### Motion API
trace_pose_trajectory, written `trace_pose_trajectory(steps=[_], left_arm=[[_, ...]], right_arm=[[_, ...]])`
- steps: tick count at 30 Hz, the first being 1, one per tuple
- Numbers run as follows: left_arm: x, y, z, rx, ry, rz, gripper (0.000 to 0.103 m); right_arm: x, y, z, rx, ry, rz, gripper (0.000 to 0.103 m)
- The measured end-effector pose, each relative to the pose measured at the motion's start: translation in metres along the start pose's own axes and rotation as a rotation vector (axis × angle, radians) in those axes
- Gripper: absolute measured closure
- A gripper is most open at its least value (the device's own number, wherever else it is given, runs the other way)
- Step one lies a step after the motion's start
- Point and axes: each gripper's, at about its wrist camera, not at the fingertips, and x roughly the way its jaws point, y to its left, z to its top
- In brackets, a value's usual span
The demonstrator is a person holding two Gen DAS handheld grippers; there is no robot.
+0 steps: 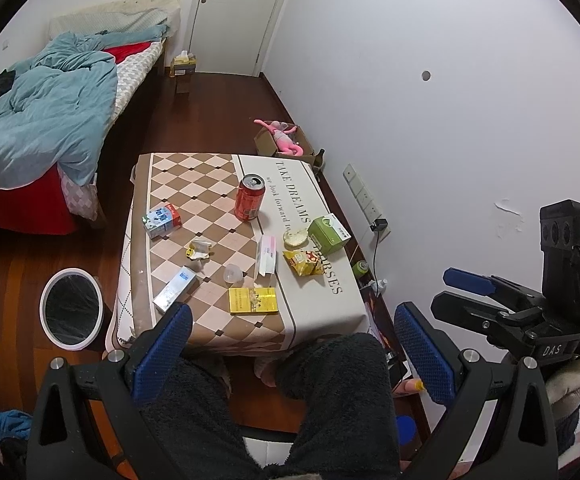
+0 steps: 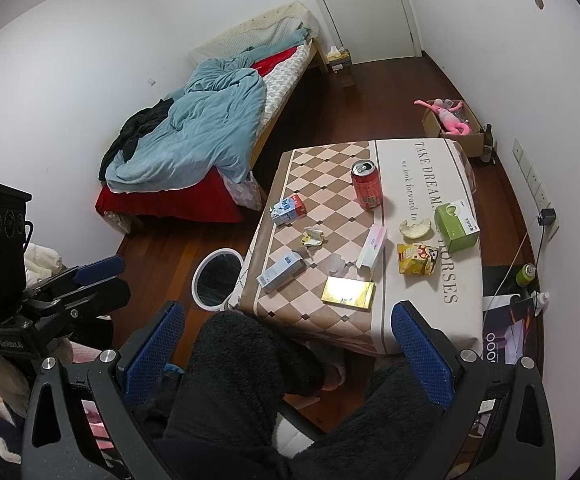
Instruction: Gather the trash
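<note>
A low table (image 1: 322,304) (image 2: 430,320) with a checkered cloth holds trash: a red can (image 1: 250,197) (image 2: 366,185), a milk carton (image 1: 161,220) (image 2: 288,209), a crumpled wrapper (image 1: 199,249) (image 2: 313,237), a blue-white box (image 1: 175,289) (image 2: 281,271), a yellow pack (image 1: 253,300) (image 2: 347,293), a pink-white box (image 1: 267,255) (image 2: 371,247), a snack bag (image 1: 303,261) (image 2: 417,258), a green box (image 1: 329,233) (image 2: 456,225). A white bin (image 1: 71,309) (image 2: 217,279) stands on the floor left of the table. My left gripper (image 1: 290,344) and right gripper (image 2: 286,336) are open, empty, held above the person's knees.
A bed with a blue duvet (image 1: 38,108) (image 2: 194,128) is at the left. A cardboard box with a pink toy (image 1: 286,140) (image 2: 454,120) stands beyond the table. A wall (image 1: 430,100) with sockets runs along the right. A green can (image 2: 525,274) sits on the floor.
</note>
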Motion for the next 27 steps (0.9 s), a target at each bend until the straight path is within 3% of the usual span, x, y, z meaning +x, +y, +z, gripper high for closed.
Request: trace_pose_trajectory(steps=[27], left_arm=[[-0.0015,-0.0003,-0.0022,0.008,-0.005,-0.002,0.000]], right_arm=[[-0.0002,-0.0013,0.0003,-0.001,-0.004,0.002,0.000]])
